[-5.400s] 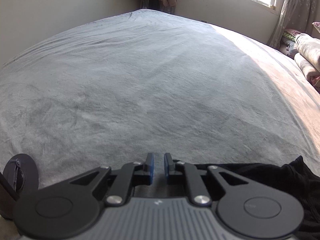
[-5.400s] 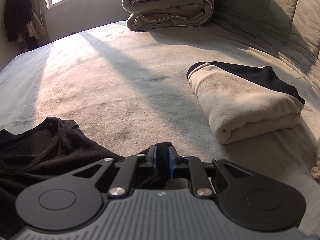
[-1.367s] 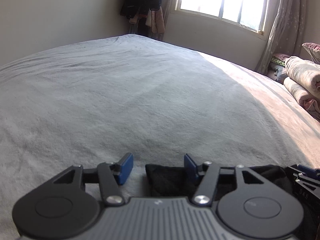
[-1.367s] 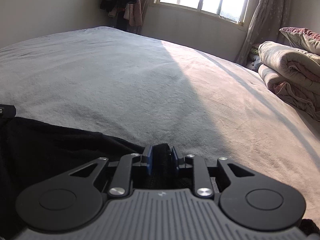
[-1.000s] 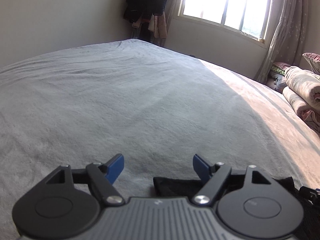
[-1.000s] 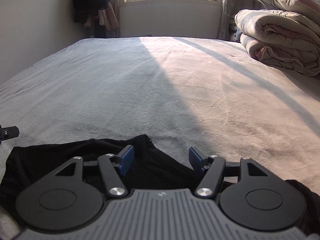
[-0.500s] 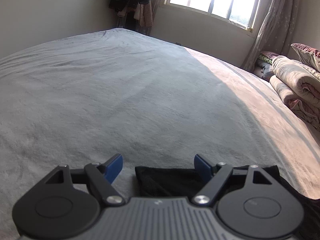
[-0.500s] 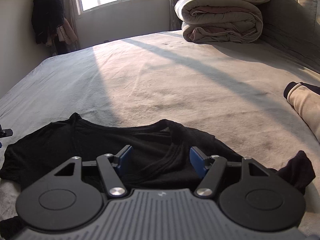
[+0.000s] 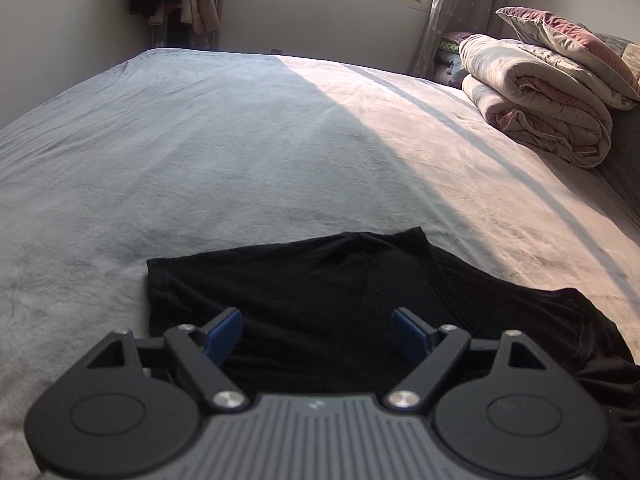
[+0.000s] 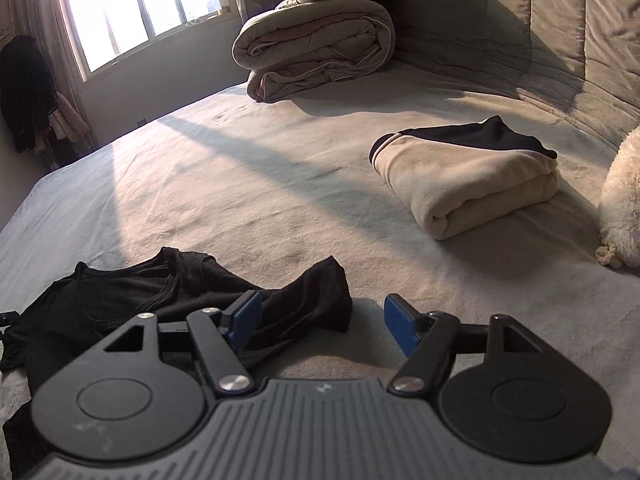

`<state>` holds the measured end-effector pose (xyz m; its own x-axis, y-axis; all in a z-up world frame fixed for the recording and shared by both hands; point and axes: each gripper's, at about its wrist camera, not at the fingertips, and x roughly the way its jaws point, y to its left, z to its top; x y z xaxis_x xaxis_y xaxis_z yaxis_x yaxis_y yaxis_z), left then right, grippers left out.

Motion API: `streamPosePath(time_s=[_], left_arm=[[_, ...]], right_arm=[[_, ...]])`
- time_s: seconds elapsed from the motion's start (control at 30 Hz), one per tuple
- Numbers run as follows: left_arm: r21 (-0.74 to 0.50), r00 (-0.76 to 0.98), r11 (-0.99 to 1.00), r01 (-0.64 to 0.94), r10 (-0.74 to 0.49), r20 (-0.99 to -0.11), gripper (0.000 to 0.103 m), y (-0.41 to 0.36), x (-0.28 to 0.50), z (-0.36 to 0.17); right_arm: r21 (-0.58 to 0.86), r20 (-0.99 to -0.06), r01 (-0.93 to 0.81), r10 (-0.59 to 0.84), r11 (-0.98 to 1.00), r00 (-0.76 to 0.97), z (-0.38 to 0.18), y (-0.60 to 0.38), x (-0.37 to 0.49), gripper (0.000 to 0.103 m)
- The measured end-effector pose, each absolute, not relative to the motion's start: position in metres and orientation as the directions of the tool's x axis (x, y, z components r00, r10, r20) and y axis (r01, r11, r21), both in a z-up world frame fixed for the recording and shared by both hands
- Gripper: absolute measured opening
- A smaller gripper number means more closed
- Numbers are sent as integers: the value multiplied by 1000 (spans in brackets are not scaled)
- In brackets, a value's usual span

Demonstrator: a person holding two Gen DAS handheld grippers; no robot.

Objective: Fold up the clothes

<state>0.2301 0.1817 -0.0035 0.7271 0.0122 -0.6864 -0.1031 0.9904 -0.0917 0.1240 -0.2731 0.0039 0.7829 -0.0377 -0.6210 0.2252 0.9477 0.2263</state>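
- Left wrist view shows the black shirt [image 9: 320,288] lying spread on the grey bed [image 9: 200,152], near the front edge, its straight hem corner toward the left and a sleeve trailing off to the right.
- Left claw [image 9: 318,334] hangs over the cloth with its blue pads well apart; its jaws have just been opening, and they press on no fabric.
- Right claw [image 10: 322,322] is likewise spread, its jaws having just been opening; the crumpled sleeve [image 10: 316,296] sits just beside its left pad, but nothing is pinched.
- Right wrist view shows the shirt's neckline rumpled and that sleeve bunched up rather than flat.
- Cloth looks thin, limp and light: likely to sag and crease wherever it is unsupported, and to drag a little on the fleecy bed cover.
- Best hold, by my judgement, is a seam or edge: the sleeve end for the right claw, the hem corner for the left, so a single layer lifts cleanly.
- Folded cream garment [image 10: 468,176] and rolled quilt [image 10: 316,48] lie well apart from the shirt.
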Motion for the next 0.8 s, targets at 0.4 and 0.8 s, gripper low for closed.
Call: streamPosePath(time_s=[0.4, 0.8], left_arm=[[-184, 657, 973, -141, -47, -752, 86, 144, 127, 0], [-182, 650, 972, -146, -44, -759, 81, 120, 95, -26]], right_arm=[[333, -660, 205, 73, 920, 748, -15, -287, 104, 72], [329, -720, 260, 63, 908, 691, -24, -298, 105, 72]])
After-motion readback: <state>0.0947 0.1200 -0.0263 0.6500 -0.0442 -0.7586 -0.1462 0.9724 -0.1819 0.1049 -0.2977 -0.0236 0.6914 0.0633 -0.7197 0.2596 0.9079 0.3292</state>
